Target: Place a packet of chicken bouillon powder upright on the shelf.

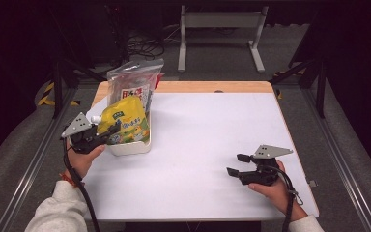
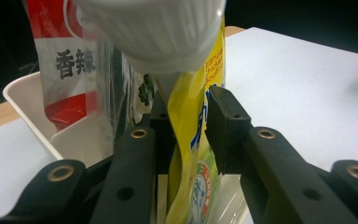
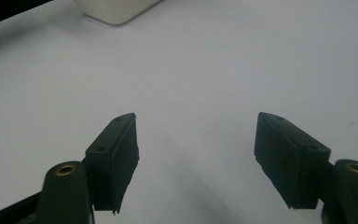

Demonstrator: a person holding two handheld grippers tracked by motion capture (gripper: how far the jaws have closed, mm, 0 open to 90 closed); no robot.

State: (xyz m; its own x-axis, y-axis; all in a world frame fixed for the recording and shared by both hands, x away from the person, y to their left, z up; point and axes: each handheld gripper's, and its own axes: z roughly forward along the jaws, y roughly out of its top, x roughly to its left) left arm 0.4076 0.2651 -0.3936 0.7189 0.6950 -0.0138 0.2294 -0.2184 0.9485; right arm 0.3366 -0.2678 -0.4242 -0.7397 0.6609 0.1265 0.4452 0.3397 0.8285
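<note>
A yellow spouted pouch [image 1: 125,121] stands in a white bin [image 1: 130,147] at the table's left, leaning toward my left gripper [image 1: 113,130]. In the left gripper view the pouch [image 2: 191,130] runs down between the jaws of that gripper [image 2: 186,116], its white screw cap [image 2: 154,28] looming above them. The jaws stand a little apart around the thin pouch, and the right pad [image 2: 223,126] sits just at its edge. My right gripper [image 1: 236,164] rests low over the bare white table at the right. Its jaws [image 3: 196,158] are open with nothing between them.
A clear bag with red and white print [image 1: 135,84] stands in the bin [image 2: 28,102] behind the pouch. The bag [image 2: 70,60] fills the bin's far side. A wooden strip [image 1: 212,87] edges the table's back. A grey metal stand [image 1: 220,21] stands on the floor beyond.
</note>
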